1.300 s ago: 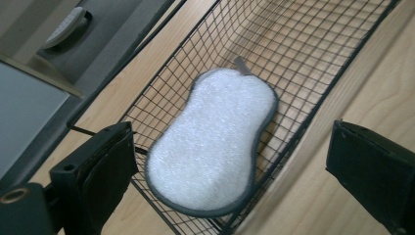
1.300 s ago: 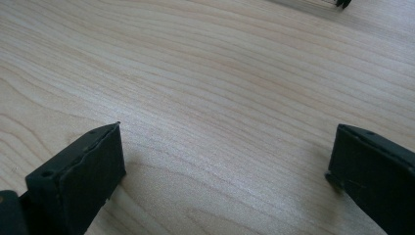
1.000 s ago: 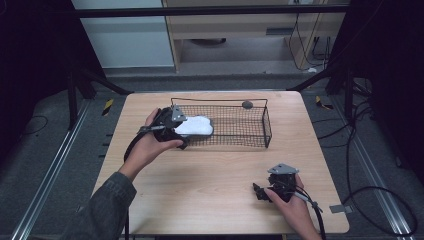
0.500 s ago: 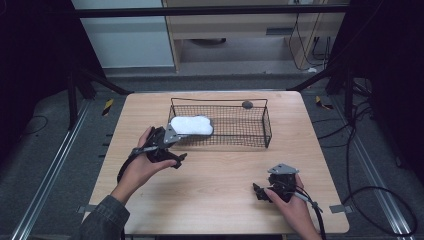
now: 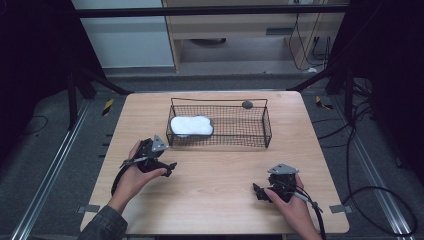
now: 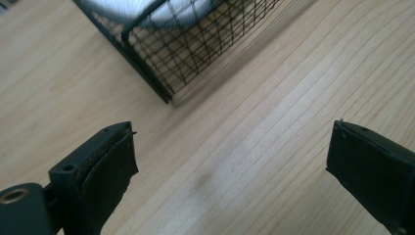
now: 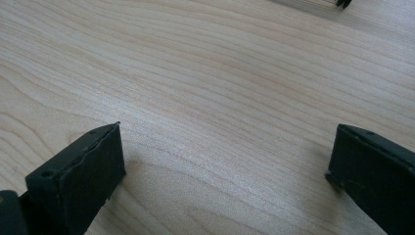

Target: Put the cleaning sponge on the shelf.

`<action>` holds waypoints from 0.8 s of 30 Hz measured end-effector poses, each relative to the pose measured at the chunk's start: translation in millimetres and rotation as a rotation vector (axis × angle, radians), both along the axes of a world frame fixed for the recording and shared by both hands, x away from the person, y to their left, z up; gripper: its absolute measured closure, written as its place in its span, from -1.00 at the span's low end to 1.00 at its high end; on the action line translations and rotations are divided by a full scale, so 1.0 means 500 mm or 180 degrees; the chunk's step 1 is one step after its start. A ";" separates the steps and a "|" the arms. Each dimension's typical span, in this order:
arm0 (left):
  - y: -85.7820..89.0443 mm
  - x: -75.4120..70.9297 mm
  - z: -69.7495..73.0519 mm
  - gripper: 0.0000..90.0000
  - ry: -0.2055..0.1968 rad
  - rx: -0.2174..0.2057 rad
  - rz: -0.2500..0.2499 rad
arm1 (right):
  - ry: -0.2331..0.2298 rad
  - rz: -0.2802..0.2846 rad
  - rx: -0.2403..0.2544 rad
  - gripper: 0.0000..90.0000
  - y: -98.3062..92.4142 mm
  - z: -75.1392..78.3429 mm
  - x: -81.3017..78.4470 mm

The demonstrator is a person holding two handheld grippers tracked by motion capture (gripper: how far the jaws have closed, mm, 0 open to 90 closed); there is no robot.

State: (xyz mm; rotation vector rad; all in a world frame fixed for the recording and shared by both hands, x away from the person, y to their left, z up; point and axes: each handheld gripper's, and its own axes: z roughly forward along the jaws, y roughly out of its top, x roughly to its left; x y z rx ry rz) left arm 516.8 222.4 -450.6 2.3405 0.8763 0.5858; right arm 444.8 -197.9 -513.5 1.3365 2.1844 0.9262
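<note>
The left tongs (image 5: 167,167) are wide open and hold nothing. In the left gripper view the two black jaws stand far apart with bare wood between them. These tongs sit just in front of the basket's (image 5: 220,143) left front corner, close to it but not touching.

The right tongs (image 5: 257,192) are wide open too, with nothing in them. They rest low over the counter (image 5: 220,210), well in front of the basket and near its right end.

The basket is black wire and stands toward the back of the counter. A white pad (image 5: 191,126) lies flat inside it, at its left end, against the floor of the basket. In the left gripper view the pad (image 6: 166,7) shows through the mesh.

The pad looks soft, puffy and light, like a folded cloth or a sponge. It would likely squash when pinched and would not break. It does not look slippery. A good place to grab it would be the near edge or a corner, coming down from above, since the wire walls block the sides.

A small dark thing (image 5: 247,104) sits at the basket's back rim, too small to tell what it is.
</note>
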 end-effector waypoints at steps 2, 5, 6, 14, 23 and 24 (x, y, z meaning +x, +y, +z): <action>0.011 0.003 -0.014 -0.92 0.0040 -0.0006 0.0055 | 0.0000 0.0000 0.0000 -0.99 0.000 0.000 0.000; 0.027 0.006 -0.033 -0.92 0.0091 -0.0047 0.0144 | 0.0000 -0.0001 0.0000 -0.99 0.000 0.000 0.000; 0.034 0.008 -0.041 -0.92 0.0116 -0.0077 0.0191 | 0.0000 -0.0001 -0.0001 -0.99 0.000 0.000 0.000; 0.062 0.013 -0.068 -0.92 0.0174 -0.0142 0.0335 | 0.0000 0.0001 -0.0001 -0.99 0.000 0.000 0.000; 0.082 0.018 -0.089 -0.92 0.0197 -0.0179 0.0437 | -0.0003 0.0001 -0.0003 -0.99 0.000 0.000 0.000; 0.083 0.018 -0.091 -0.92 0.0200 -0.0178 0.0444 | -0.0002 0.0001 -0.0002 -0.99 0.000 0.000 0.000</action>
